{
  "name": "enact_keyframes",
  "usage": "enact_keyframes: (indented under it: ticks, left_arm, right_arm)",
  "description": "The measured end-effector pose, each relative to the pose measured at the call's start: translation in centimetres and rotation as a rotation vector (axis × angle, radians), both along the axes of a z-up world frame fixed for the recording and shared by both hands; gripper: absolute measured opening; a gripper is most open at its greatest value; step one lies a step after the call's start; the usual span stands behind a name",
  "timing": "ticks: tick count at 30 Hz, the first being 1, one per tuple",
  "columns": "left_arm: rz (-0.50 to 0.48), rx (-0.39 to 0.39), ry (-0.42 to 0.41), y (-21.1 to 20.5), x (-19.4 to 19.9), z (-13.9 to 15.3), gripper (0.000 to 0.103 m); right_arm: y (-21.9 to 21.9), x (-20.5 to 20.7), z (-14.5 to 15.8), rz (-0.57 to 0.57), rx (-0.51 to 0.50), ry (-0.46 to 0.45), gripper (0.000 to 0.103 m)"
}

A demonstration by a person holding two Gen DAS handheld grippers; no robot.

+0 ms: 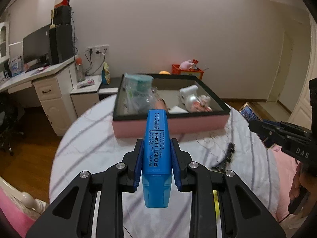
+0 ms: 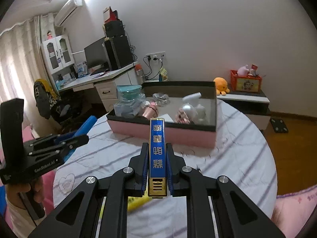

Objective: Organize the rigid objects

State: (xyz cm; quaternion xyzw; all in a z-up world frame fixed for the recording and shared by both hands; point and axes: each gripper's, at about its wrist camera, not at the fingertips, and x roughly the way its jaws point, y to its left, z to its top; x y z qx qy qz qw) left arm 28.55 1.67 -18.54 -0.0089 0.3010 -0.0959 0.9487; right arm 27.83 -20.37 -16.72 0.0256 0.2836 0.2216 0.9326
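Bkgd: desk [image 2: 103, 79] w/ monitor [image 2: 95, 54] & black speakers [image 2: 118, 52], wall AC [image 2: 68, 10], orange plush octopus [image 2: 221, 85] beside a red crate [image 2: 245, 82] (toys inside), wood floor [image 2: 293, 136].

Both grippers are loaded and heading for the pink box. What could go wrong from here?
The left gripper grips the blue highlighter on smooth tapered sides, so it might slip. The pink box is already crowded on its left side, so a drop there could land on the containers. The right gripper and its blue-and-gold lighter could collide with the left one at the box.
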Motion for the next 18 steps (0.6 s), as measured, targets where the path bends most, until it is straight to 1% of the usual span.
enact_keyframes:
  ticks: [2, 5, 8, 9, 13, 17, 18]
  left_arm:
    - [0.018, 0.003, 0.001, 0.5, 1.4, 0.2, 0.026]
    - [0.072, 0.019, 0.022, 1.6, 4.6, 0.1, 0.026]
    - [0.087, 0.017, 0.051, 2.3, 7.9, -0.1, 0.026]
    - [0.093, 0.028, 0.063, 2.4, 9.2, -0.2, 0.026]
    - [0.078, 0.047, 0.088, 1.9, 13.1, -0.3, 0.026]
    - [0.047, 0.060, 0.099, 0.7, 15.5, -0.2, 0.025]
    - [0.035, 0.074, 0.100, 0.1, 16.2, -0.3, 0.025]
  right_arm:
    - [0.7, 1.0, 0.1, 0.018, -0.011, 0.004, 0.016]
    - [1.2, 2.7, 0.1, 0.034, -0.030, 0.004, 0.016]
    - [1.4, 4.7, 0.6, 0.040, -0.042, 0.002, 0.016]
    - [1.5, 5.4, 0.8, 0.043, -0.048, 0.003, 0.016]
    - [1.9, 8.1, 1.1, 0.052, -0.073, 0.009, 0.016]
    - [2.0, 10.4, 1.0, 0.058, -0.096, 0.019, 0.016]
    - [2.1, 10.9, 0.9, 0.057, -0.104, 0.026, 0.016]
